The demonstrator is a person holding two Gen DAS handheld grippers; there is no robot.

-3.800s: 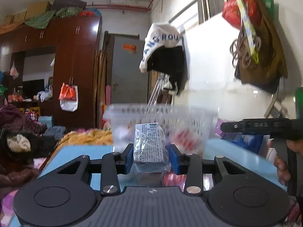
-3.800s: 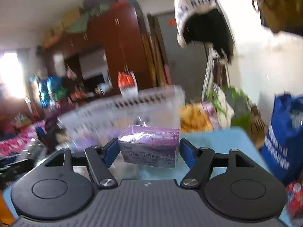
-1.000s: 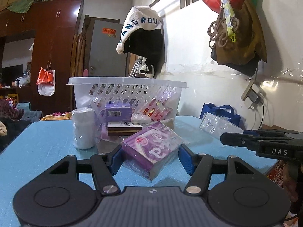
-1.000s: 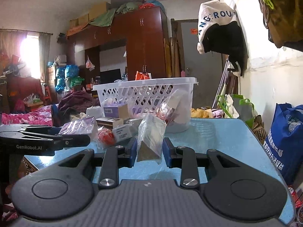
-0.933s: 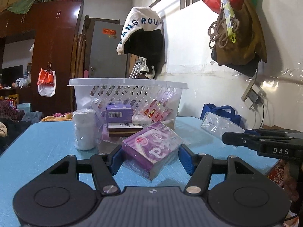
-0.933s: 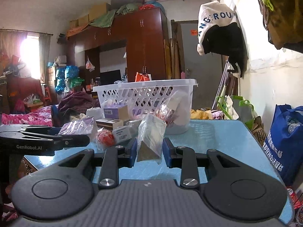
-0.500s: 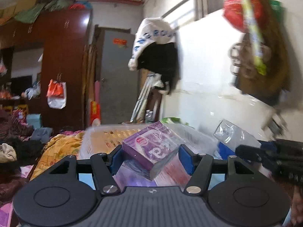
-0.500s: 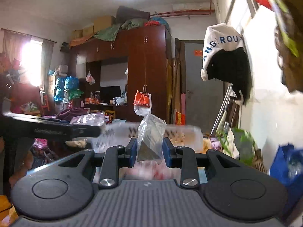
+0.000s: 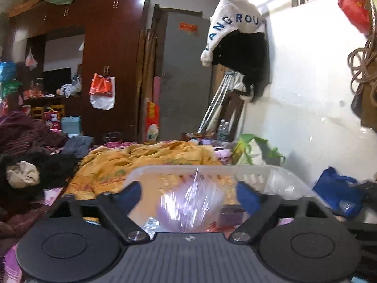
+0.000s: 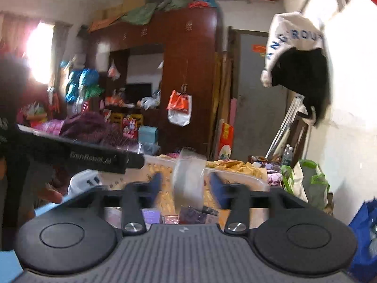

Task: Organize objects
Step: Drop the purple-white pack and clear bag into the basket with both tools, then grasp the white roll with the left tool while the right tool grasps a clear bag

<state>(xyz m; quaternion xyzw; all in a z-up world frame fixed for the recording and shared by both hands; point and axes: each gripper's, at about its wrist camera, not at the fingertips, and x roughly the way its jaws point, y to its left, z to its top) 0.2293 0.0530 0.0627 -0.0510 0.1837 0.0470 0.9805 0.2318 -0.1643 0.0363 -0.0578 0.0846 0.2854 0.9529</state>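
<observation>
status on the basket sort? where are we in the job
Done: several packets already lie in the white basket. In hand: both grippers sit over the basket and have just been opening. The left gripper is letting go of a purple bagged pack; the right gripper is releasing a clear bagged item. Both look blurred, pads clear of them. Left: unclear; the table is out of view.

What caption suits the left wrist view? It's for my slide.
Left claw, jaws just opened, drops a blurred purple packet into the white basket.
</observation>
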